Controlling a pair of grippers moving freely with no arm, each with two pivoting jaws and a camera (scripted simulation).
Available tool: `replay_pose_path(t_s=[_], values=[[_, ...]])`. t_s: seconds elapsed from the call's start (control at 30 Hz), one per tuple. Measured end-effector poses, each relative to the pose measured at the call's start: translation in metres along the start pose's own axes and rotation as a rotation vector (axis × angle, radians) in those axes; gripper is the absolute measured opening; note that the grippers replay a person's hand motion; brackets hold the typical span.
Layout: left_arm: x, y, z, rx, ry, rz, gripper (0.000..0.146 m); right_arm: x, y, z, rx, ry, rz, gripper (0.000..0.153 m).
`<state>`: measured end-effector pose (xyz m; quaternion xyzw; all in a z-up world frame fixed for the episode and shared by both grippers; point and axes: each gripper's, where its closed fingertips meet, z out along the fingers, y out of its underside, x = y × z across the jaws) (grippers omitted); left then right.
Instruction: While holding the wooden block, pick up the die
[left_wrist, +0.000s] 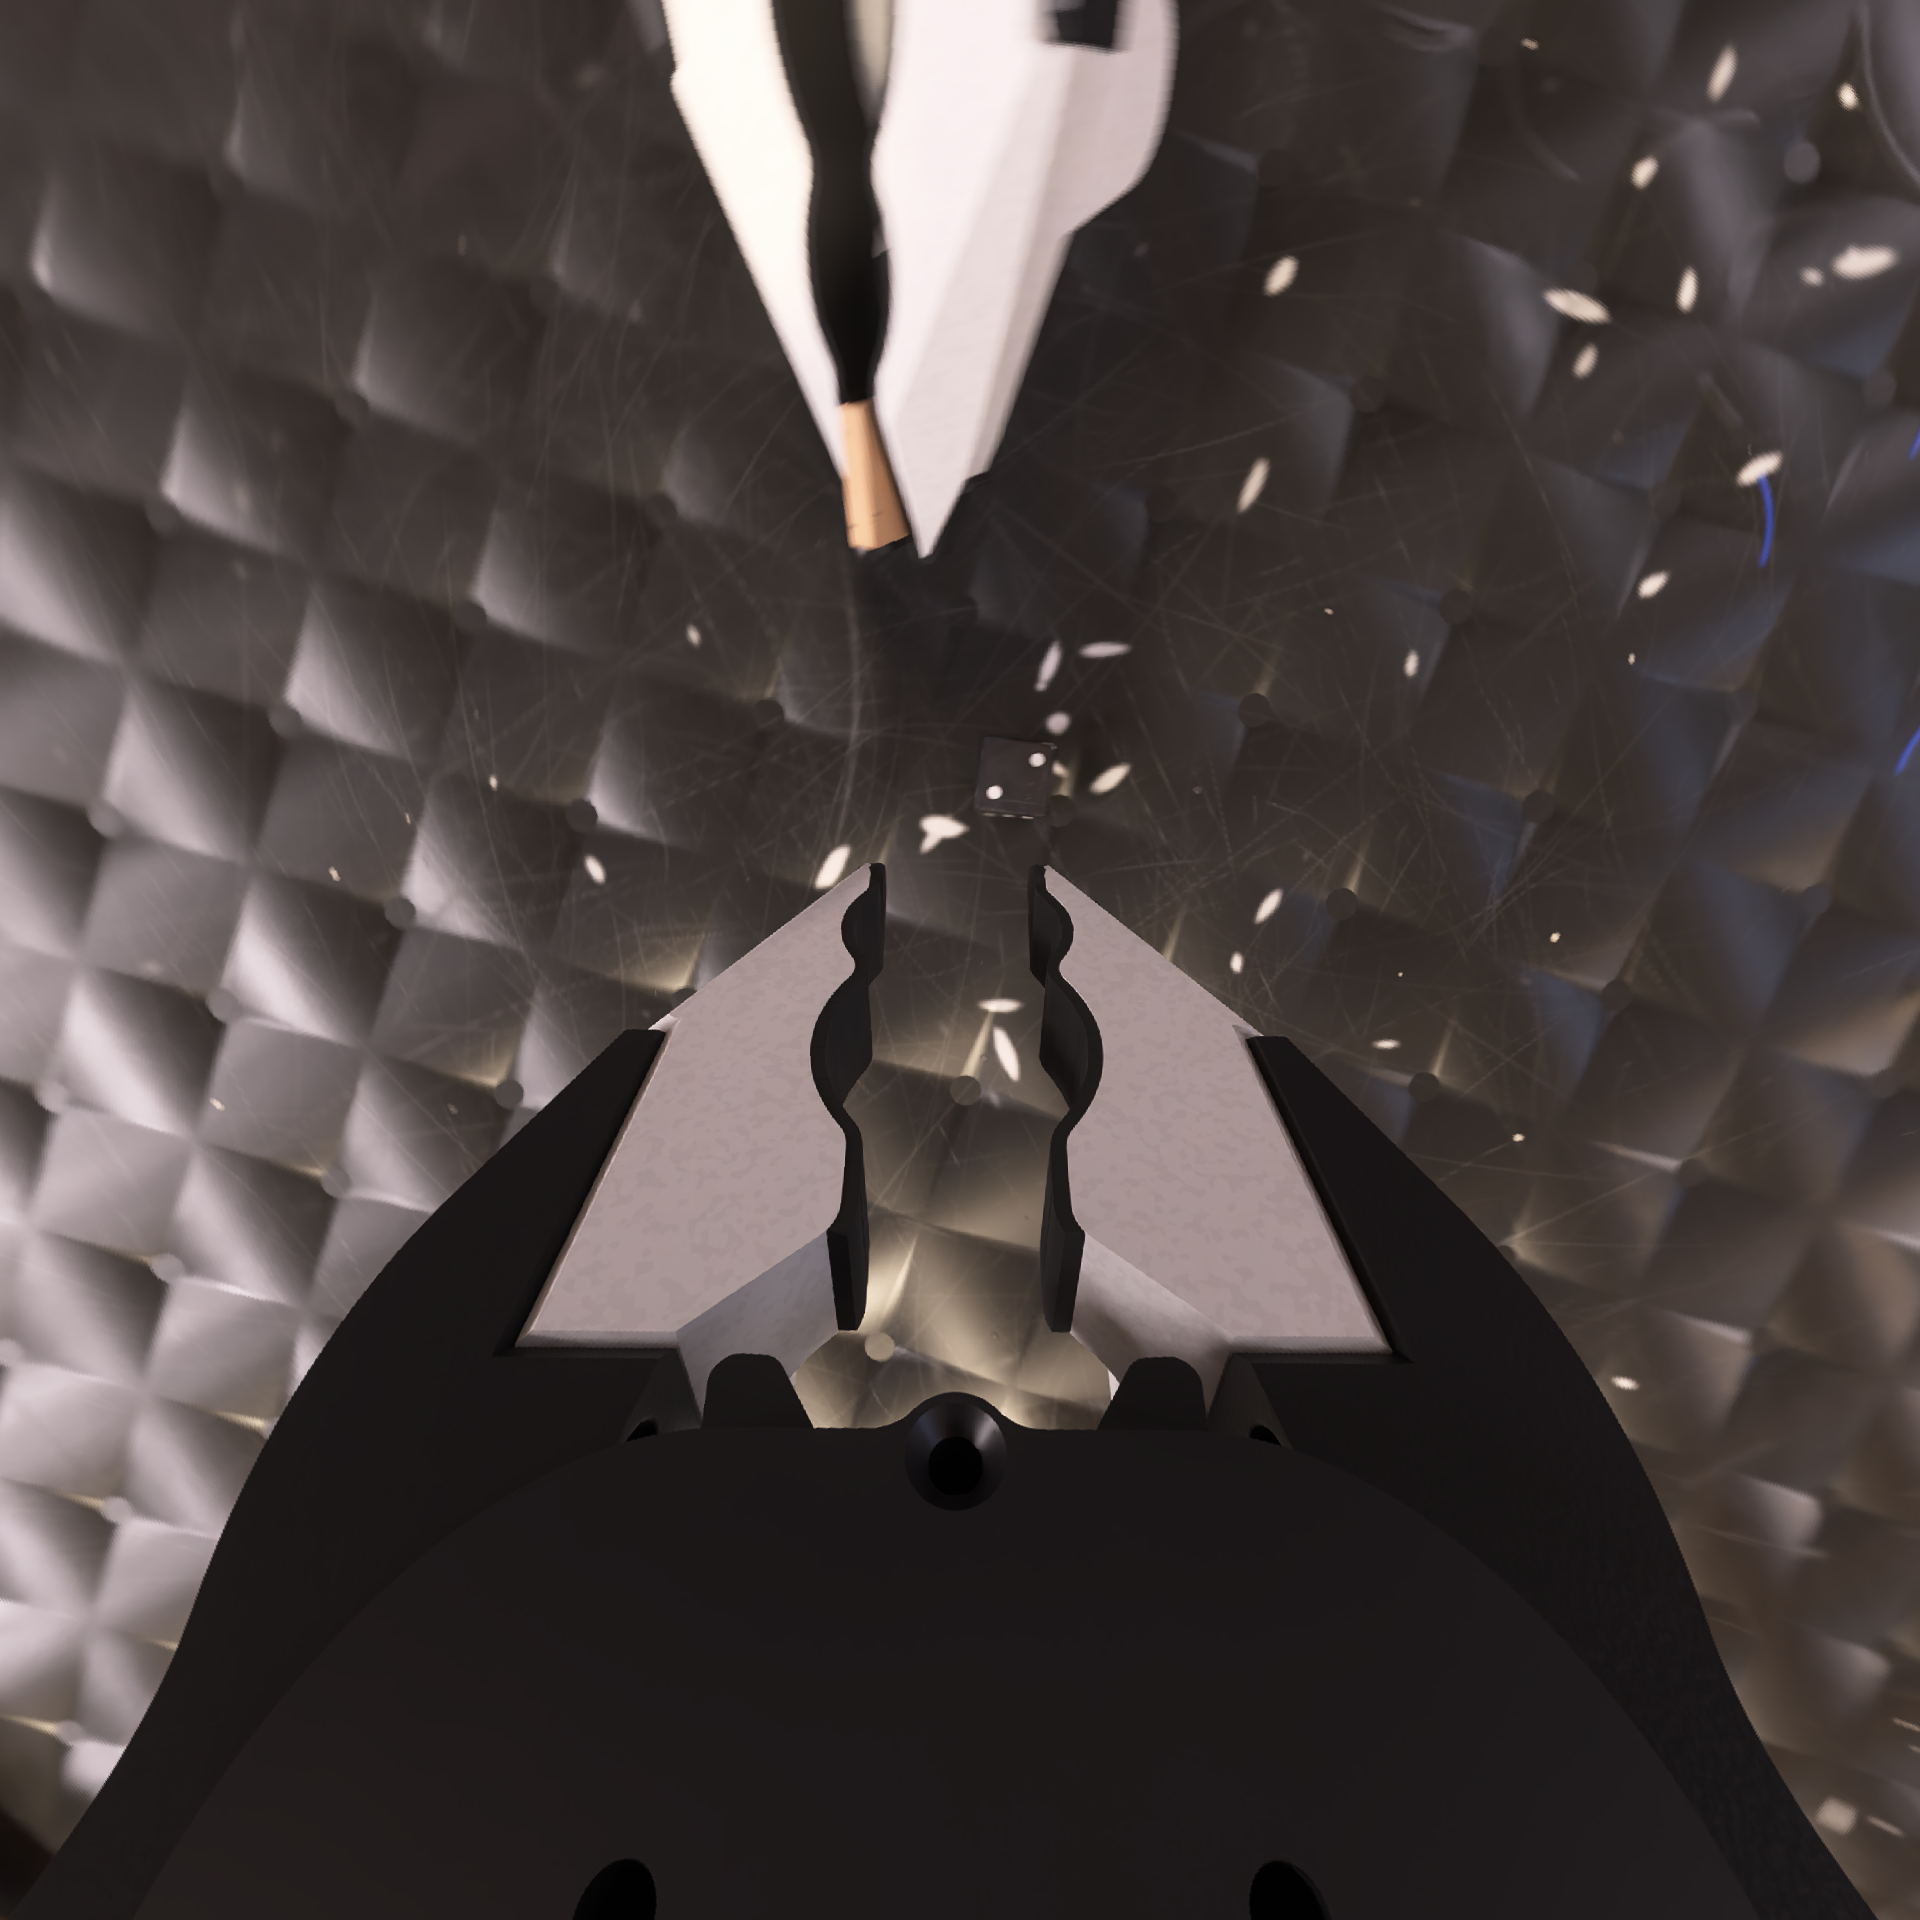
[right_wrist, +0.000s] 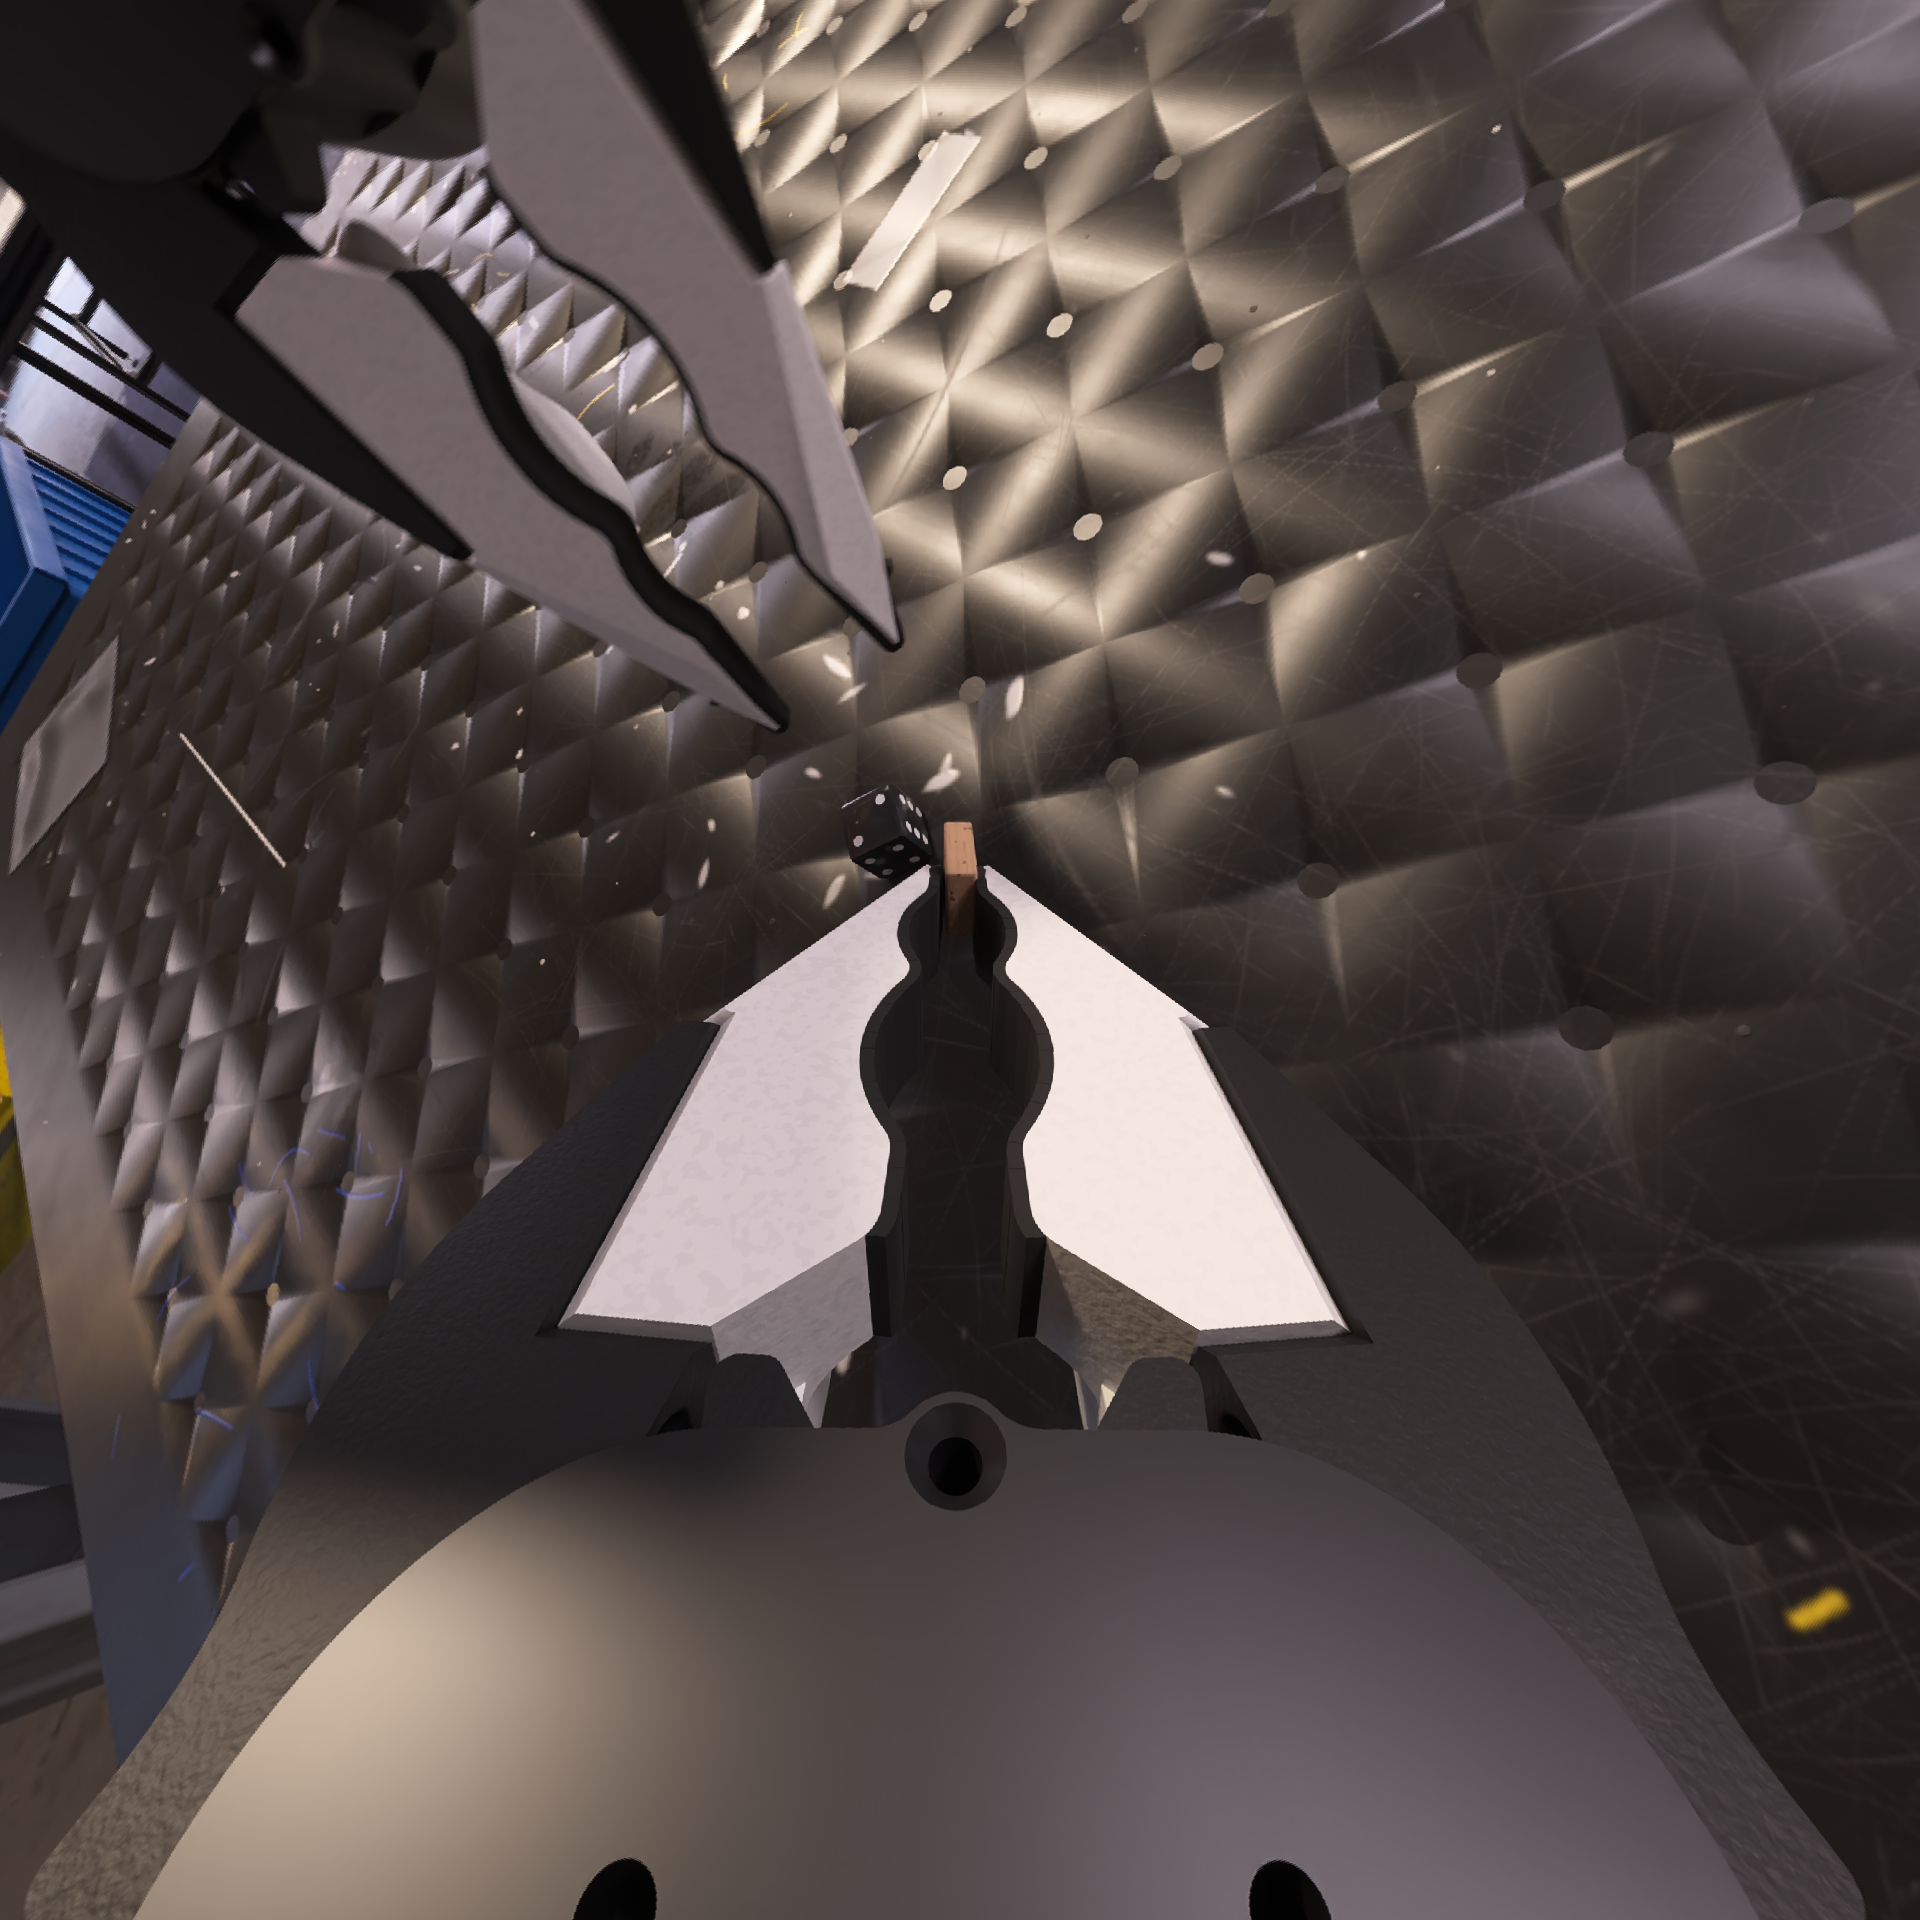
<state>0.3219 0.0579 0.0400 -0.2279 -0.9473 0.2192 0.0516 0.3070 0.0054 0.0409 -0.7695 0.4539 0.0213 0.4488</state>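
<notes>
Landmark: the die (left_wrist: 1013, 781), dark with pale pips, resting on the metal surface (left_wrist: 312, 831) of brushed squares and small round holes.

In the left wrist view, just below the die: left gripper (left_wrist: 956, 878), fingers (left_wrist: 790, 997) parted with a clear gap, holding nothing, tips near the die but apart from it, the die slightly right of the gap's line. Above the die, well apart: right gripper (left_wrist: 883, 540), pointing down toward it, fingers closed on the block (left_wrist: 871, 483), whose tan end pokes out at the tips.

In the right wrist view, up and left of the die (right_wrist: 885, 834): left gripper (right_wrist: 836, 681), tilted, fingers (right_wrist: 665, 343) spread, empty, tips above the die without touching. Far left of the die: a blue bin (right_wrist: 47, 561) past the surface edge. Just right of the die: block (right_wrist: 958, 857), a thin upright wooden slab pinched in the right gripper (right_wrist: 958, 878), fingers (right_wrist: 769, 1122) drawn close about it. Block and die side by side; contact between them cannot be told.
</notes>
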Motion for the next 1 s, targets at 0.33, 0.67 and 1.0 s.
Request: replay_pose_path(t_s=[0.33,0.67,1.0], values=[[0.017,-0.009,0.024,-0.025,0.124,0.150,0.040,0.016,0.014,-0.030,0.020,0.072,0.049,0.004],[0.015,-0.018,0.020,0.060,0.046,-0.157,0.016,0.025,0.021,-0.067,0.058,0.136,0.022,0.004],[0.055,-0.054,0.029,0.100,-0.080,-0.470,0.016,0.007,0.038,-0.079,0.074,0.072,-0.036,0.004]])
